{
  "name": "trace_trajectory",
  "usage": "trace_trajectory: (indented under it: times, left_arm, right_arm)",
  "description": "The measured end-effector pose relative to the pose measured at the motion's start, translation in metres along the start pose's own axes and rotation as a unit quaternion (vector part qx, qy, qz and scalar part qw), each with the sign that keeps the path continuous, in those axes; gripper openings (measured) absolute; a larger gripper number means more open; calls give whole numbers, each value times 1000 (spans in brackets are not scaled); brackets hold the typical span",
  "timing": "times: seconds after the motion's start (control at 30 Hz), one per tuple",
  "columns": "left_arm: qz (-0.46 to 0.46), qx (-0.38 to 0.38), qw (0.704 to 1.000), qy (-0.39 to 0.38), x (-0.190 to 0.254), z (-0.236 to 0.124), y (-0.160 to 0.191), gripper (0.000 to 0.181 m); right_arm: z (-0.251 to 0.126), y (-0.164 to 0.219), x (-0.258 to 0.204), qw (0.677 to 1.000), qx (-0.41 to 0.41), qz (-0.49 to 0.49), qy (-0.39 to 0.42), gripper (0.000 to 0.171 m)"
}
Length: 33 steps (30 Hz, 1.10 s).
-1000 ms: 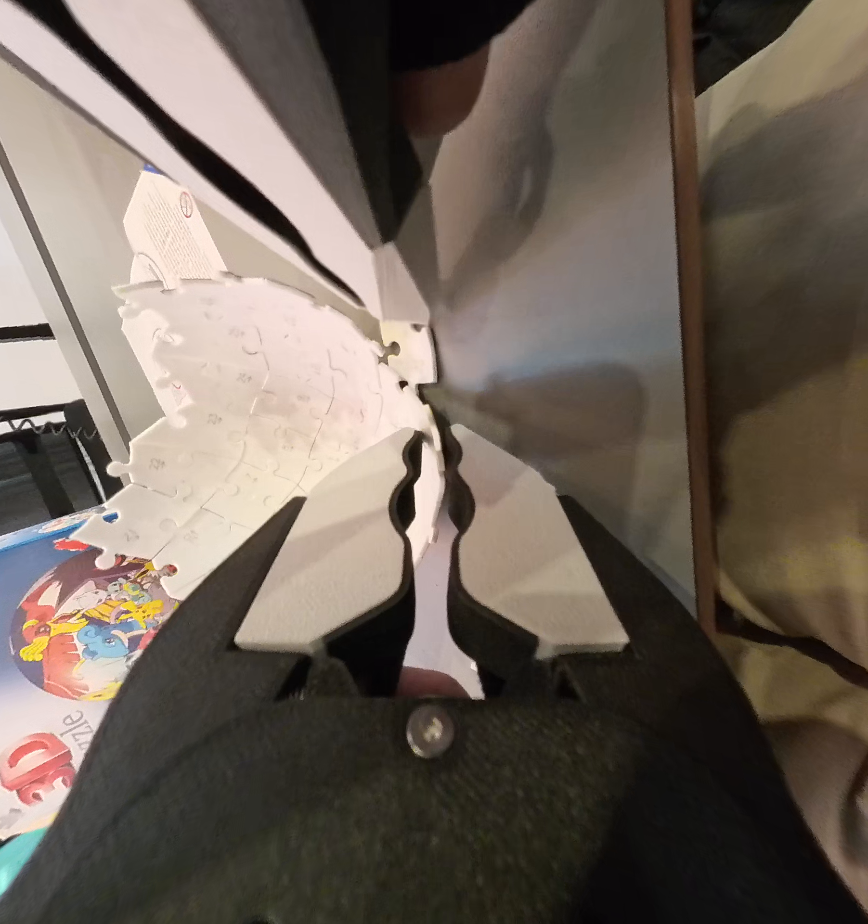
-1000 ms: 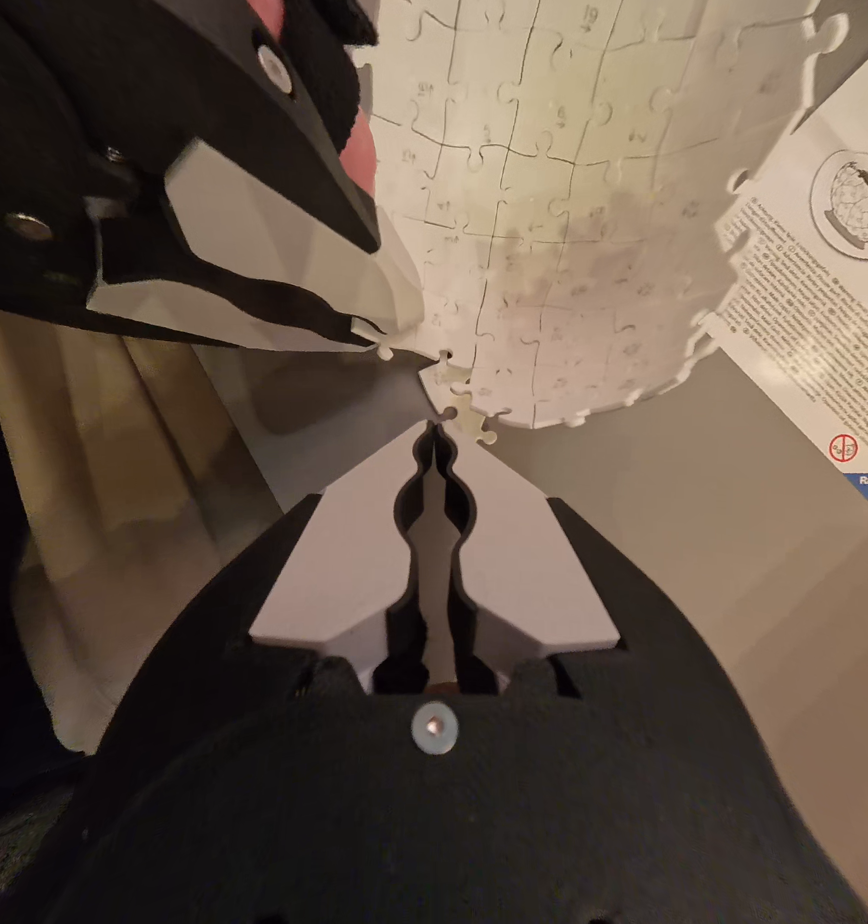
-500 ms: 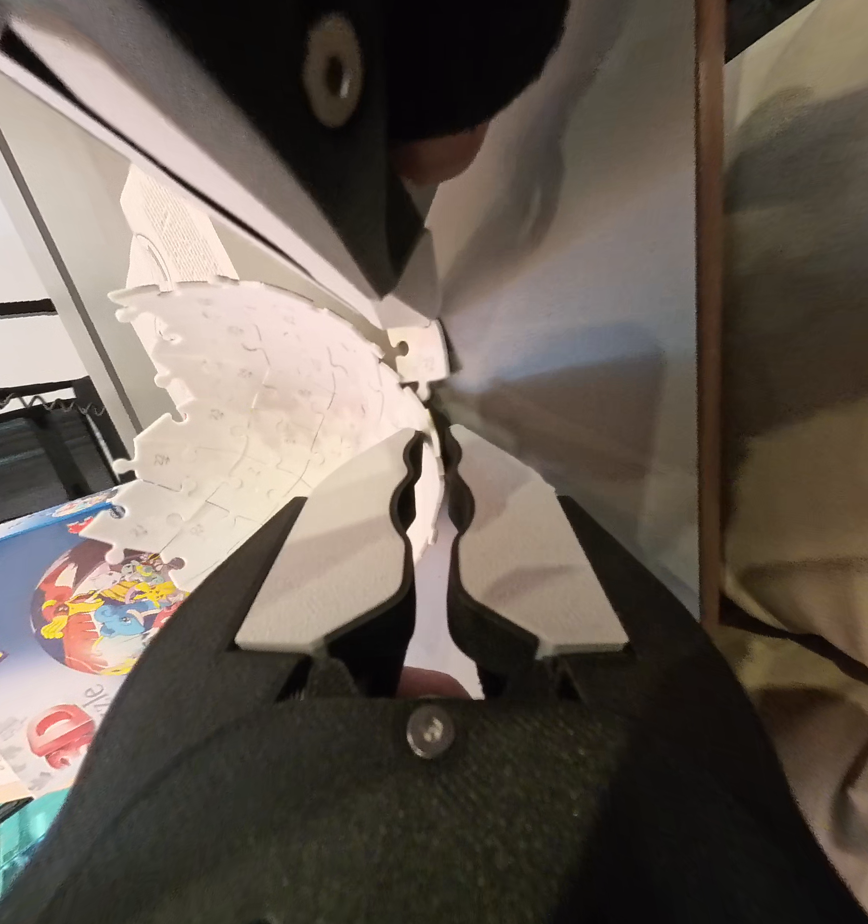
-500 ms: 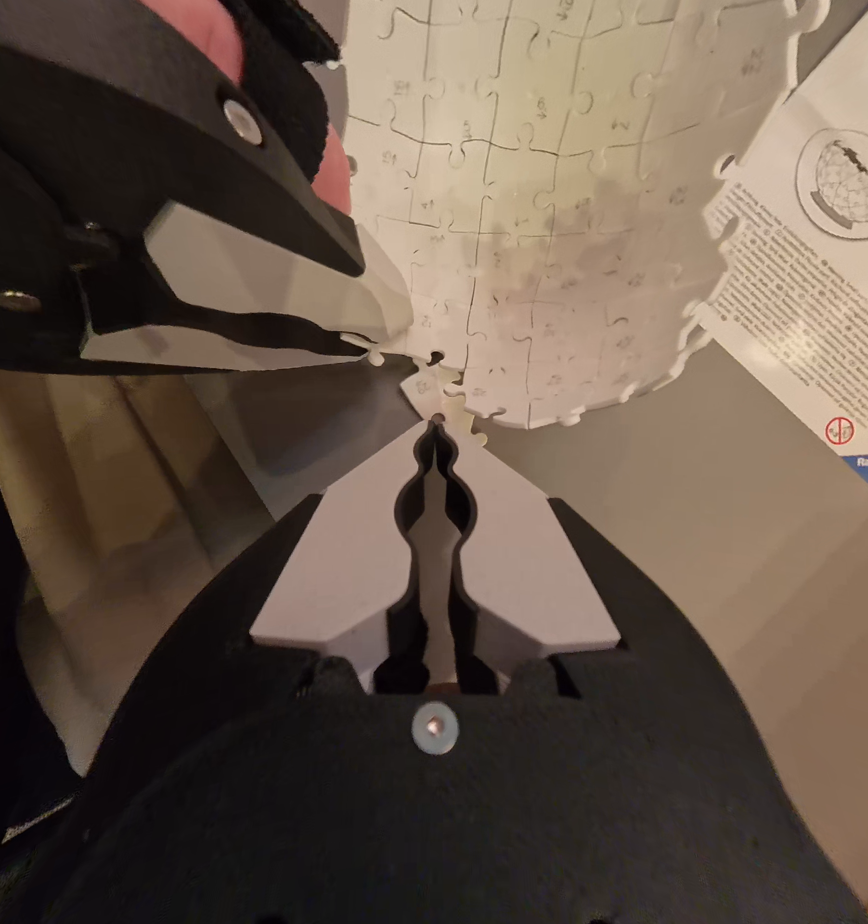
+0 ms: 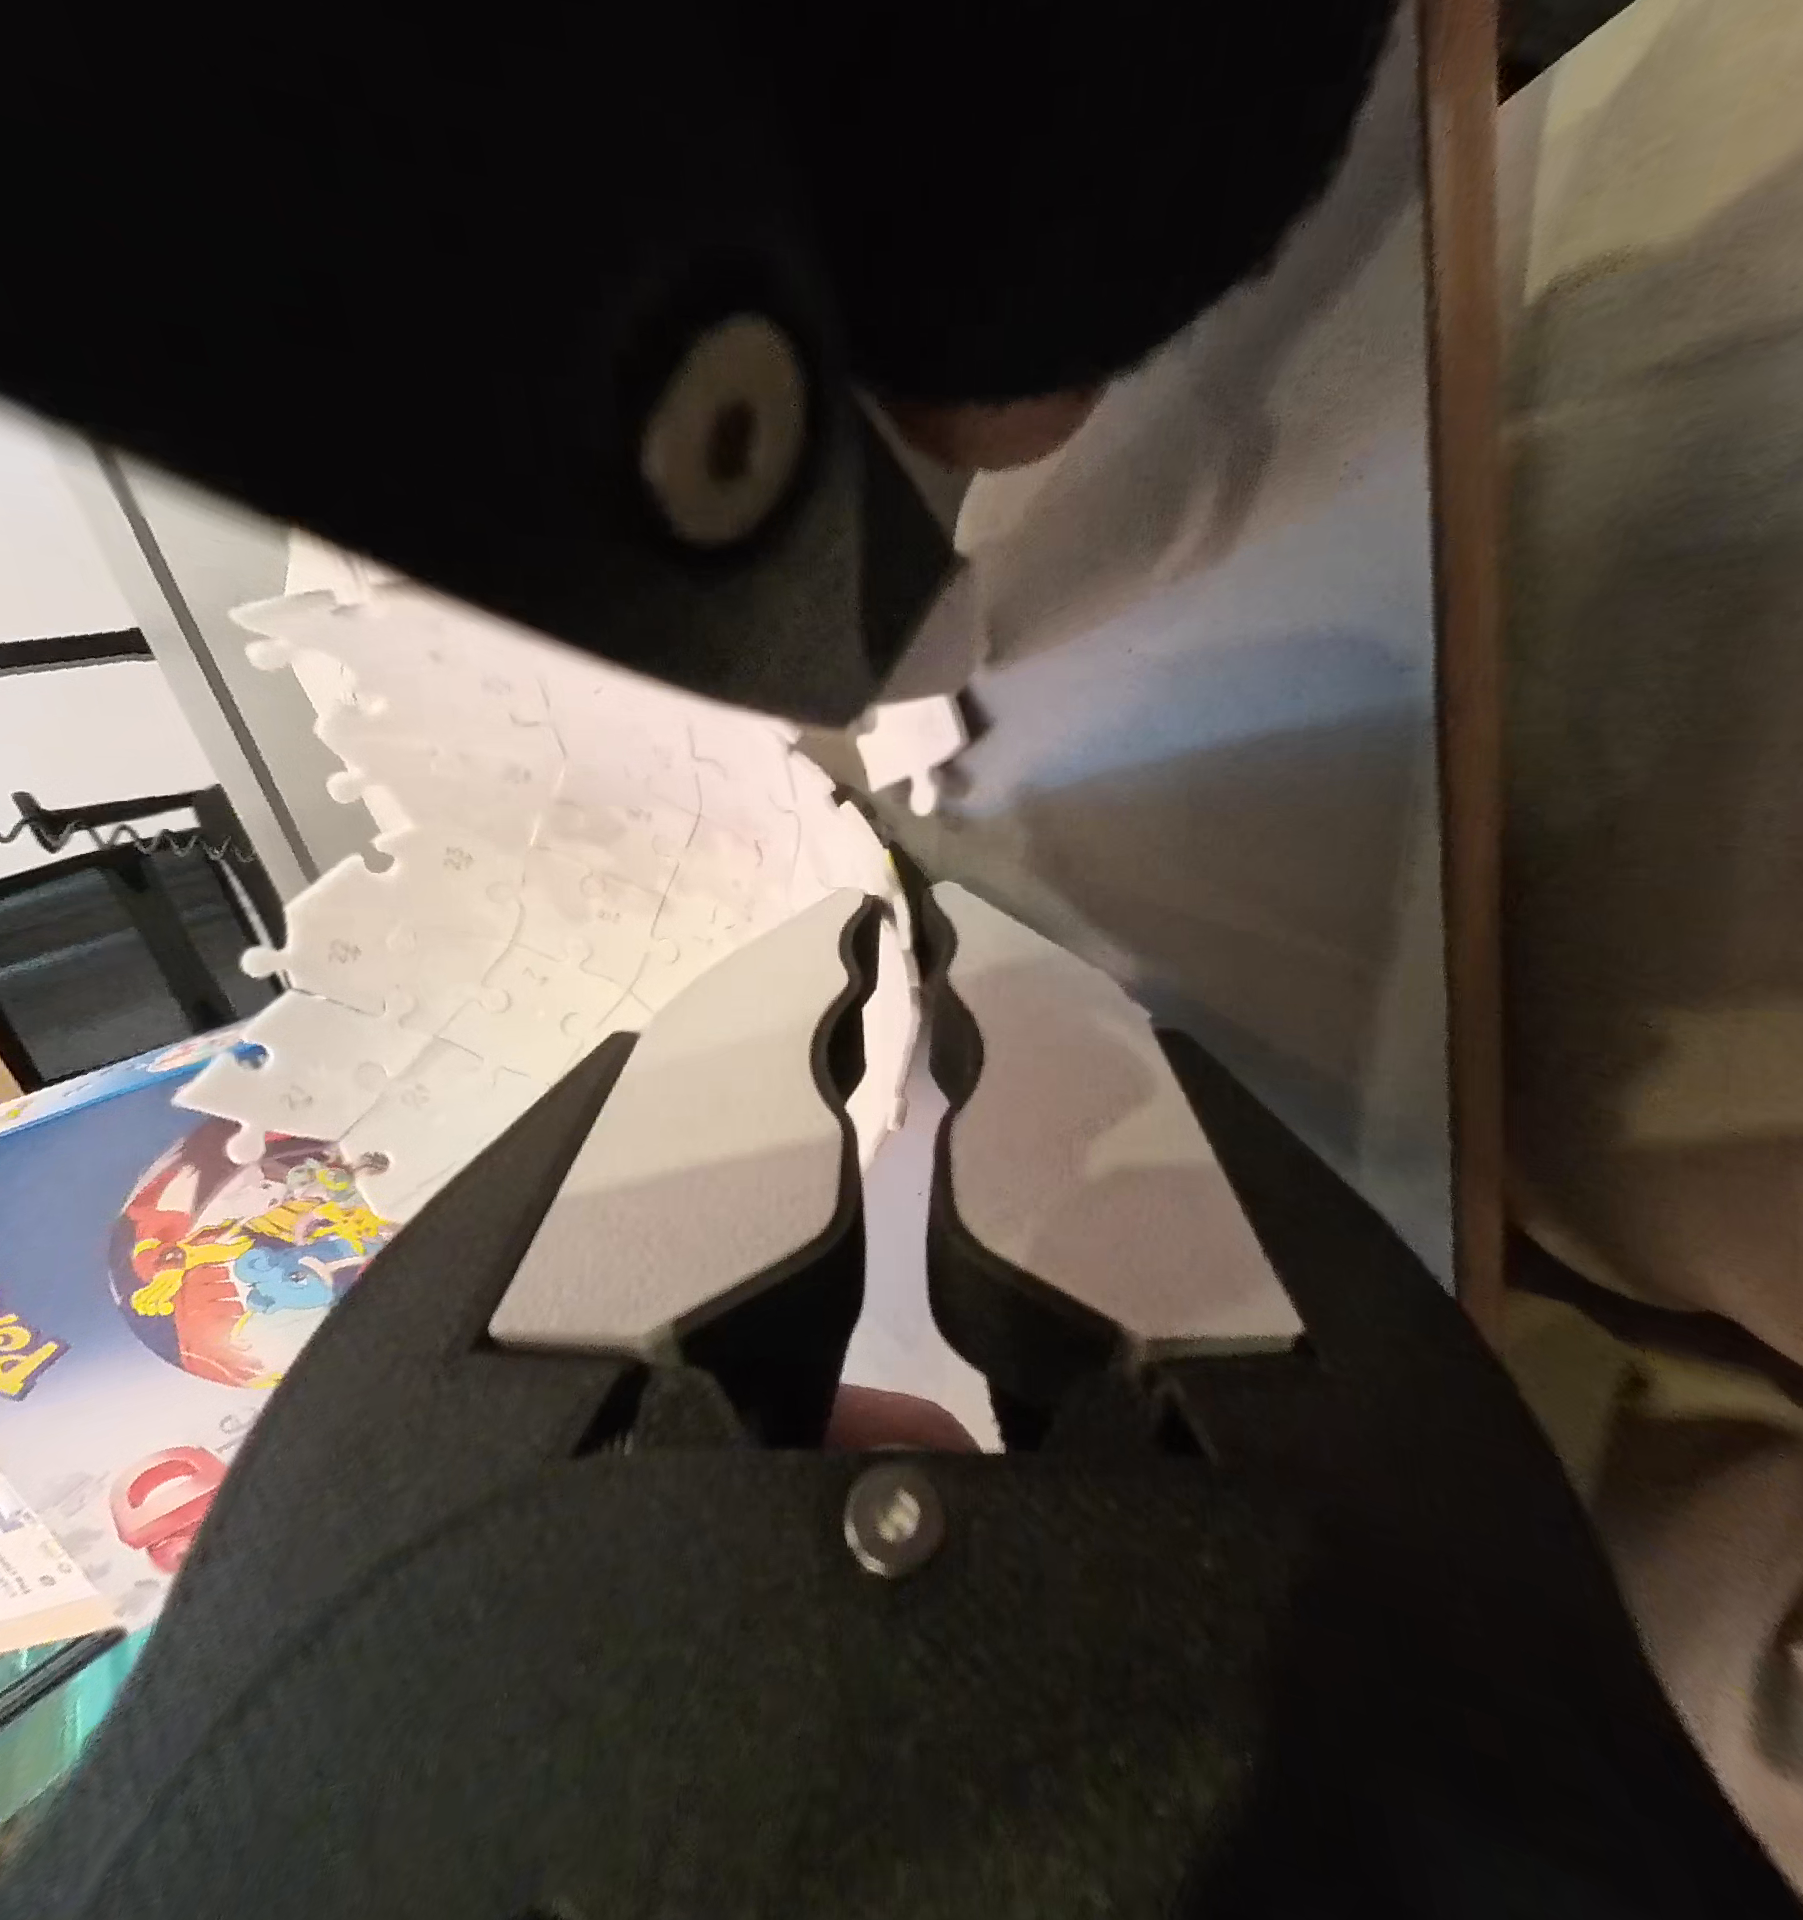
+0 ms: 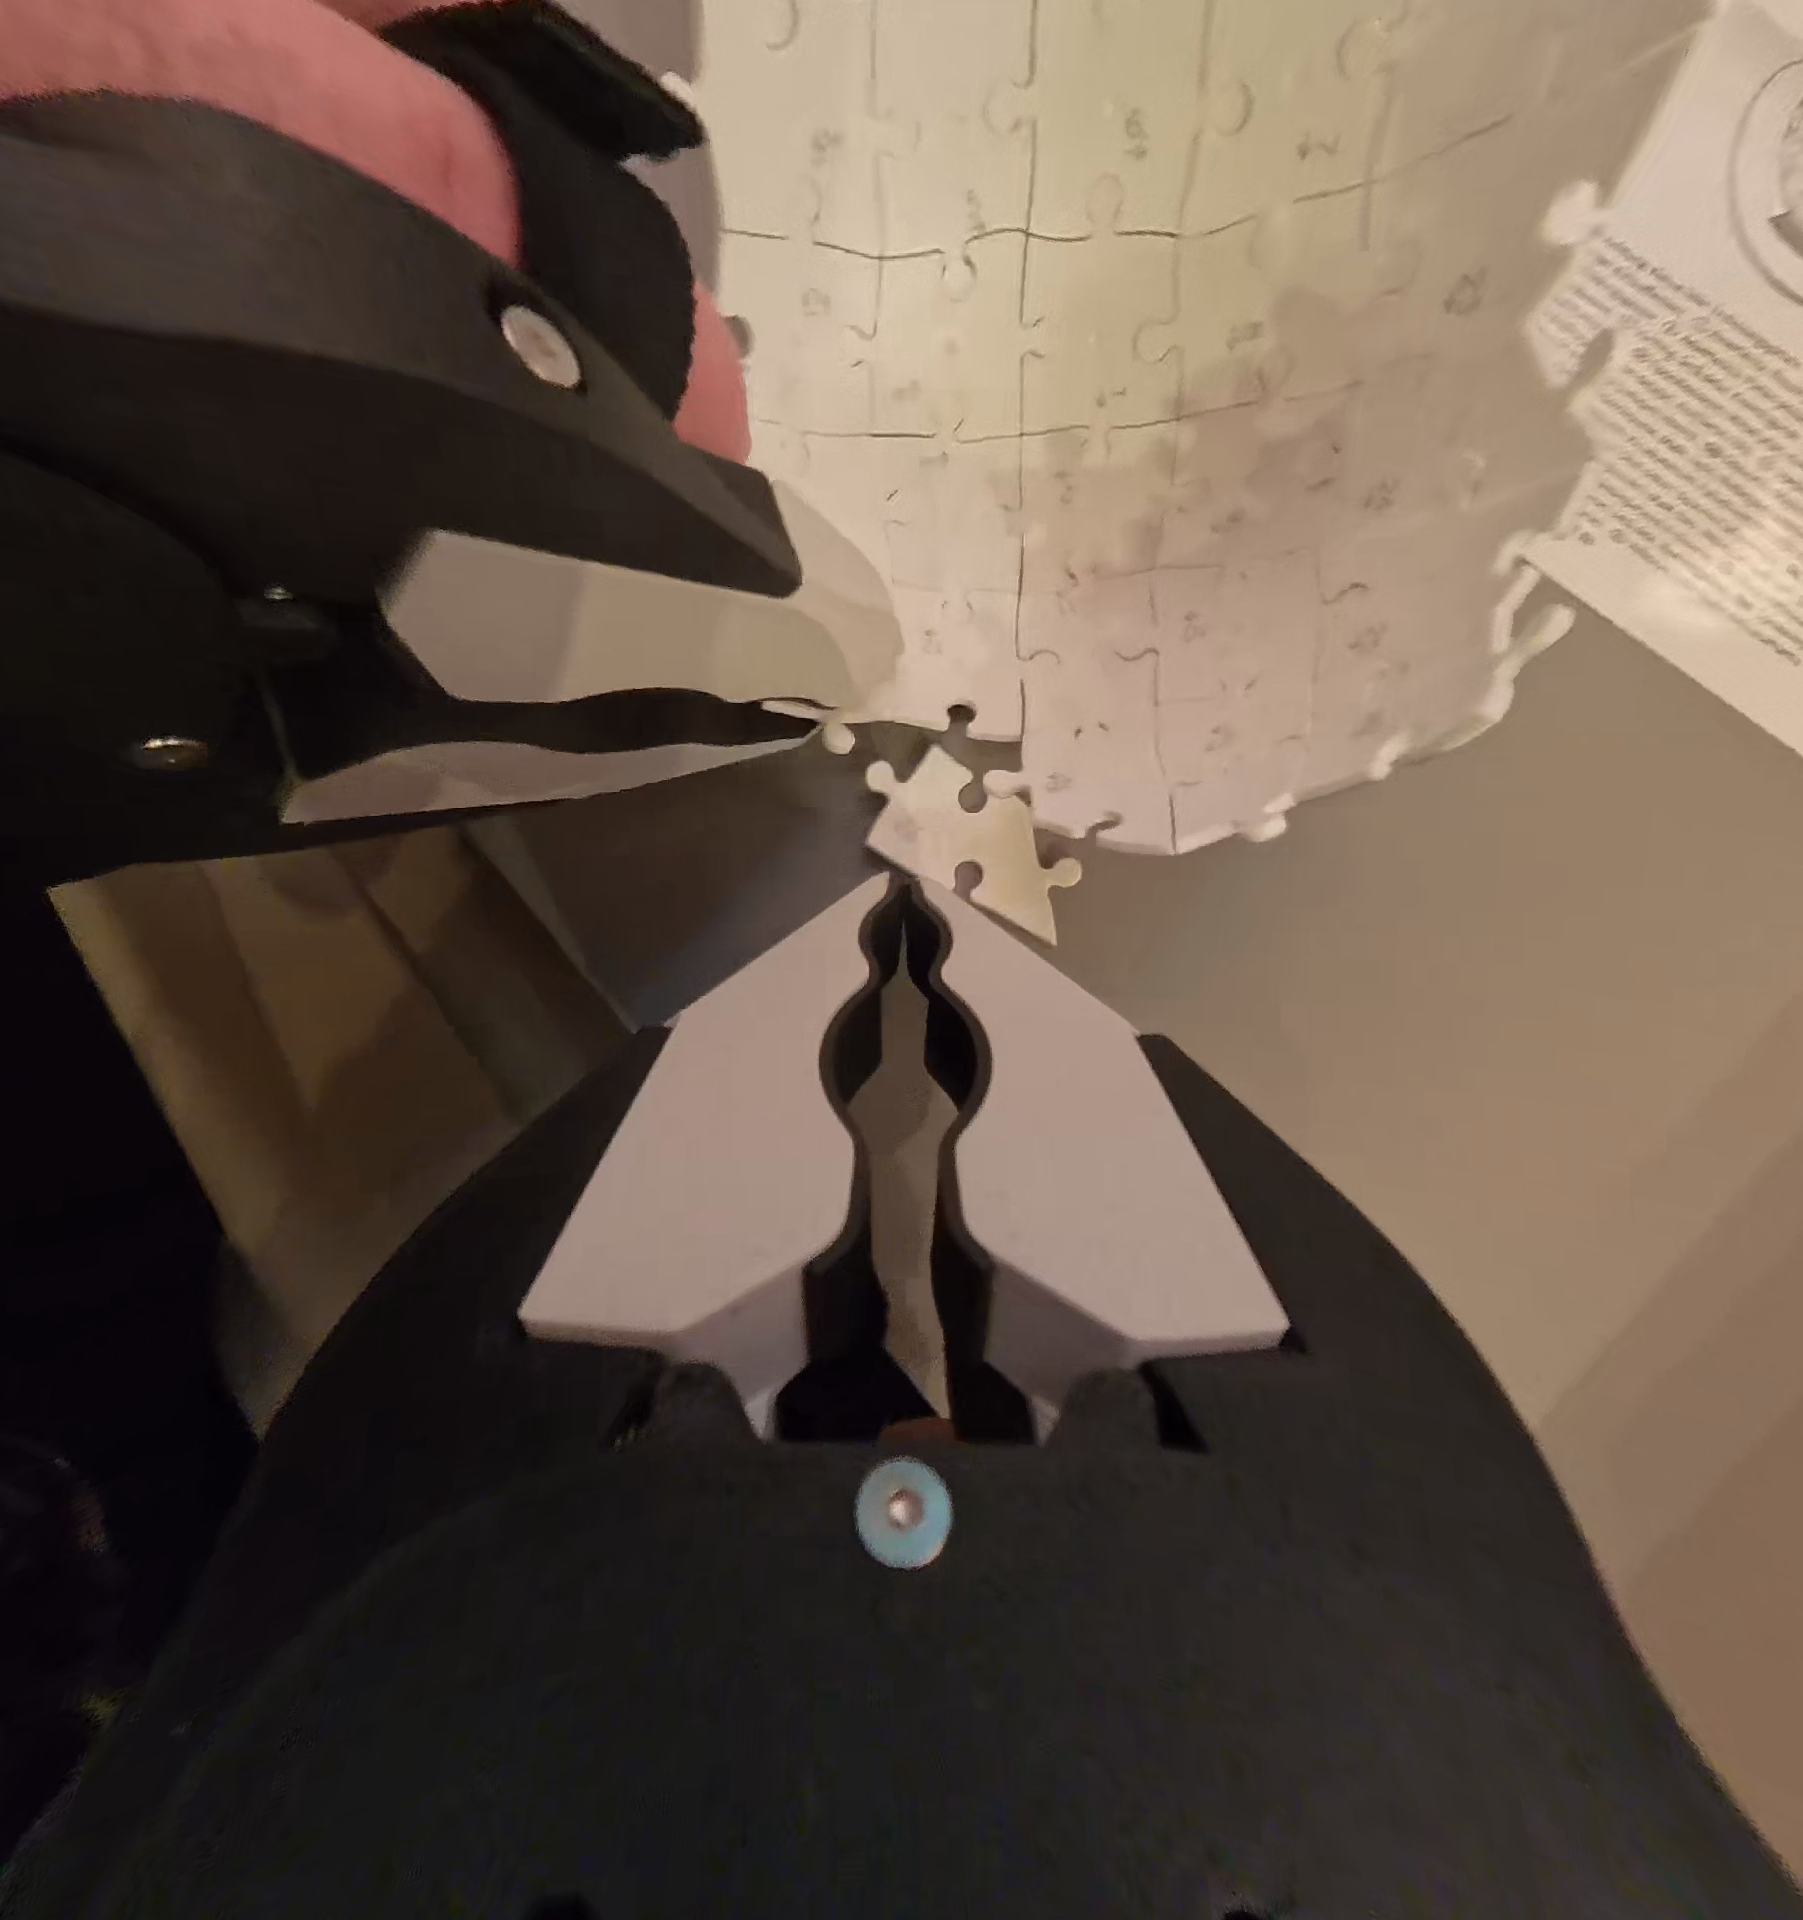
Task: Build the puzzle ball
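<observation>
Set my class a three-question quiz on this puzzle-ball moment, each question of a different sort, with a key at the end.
1. True or false: the left gripper is shut on the rim of the part-built ball shell.
2. Multiple choice: the loose piece at the tips of the right gripper is A) lying flat on the table, B) held up at the shell's lower edge, C) resting on the blue puzzle box.
3. Fill in: the printed sheet lies beside the shell on the grey ____.

Key: 1 true; 2 B; 3 table.
</observation>
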<state>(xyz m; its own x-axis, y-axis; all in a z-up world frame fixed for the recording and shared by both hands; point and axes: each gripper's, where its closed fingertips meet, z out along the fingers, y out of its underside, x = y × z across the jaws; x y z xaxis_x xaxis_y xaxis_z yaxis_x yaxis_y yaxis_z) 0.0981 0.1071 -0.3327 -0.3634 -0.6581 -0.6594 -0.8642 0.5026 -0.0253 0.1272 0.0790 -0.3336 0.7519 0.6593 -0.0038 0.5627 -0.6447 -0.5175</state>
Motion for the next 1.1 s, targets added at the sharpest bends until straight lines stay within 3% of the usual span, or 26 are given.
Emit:
trace_trajectory:
  times: [0.63,1.1]
  left_arm:
    - [2,-1,1000,0,0,0,0,7]
    - [35,3,999,-9,-8,6,0,6]
  right_arm:
    - [2,-14,-5,998,30,13,-47,0]
    - [2,0,15,1000,21,-13,-8,0]
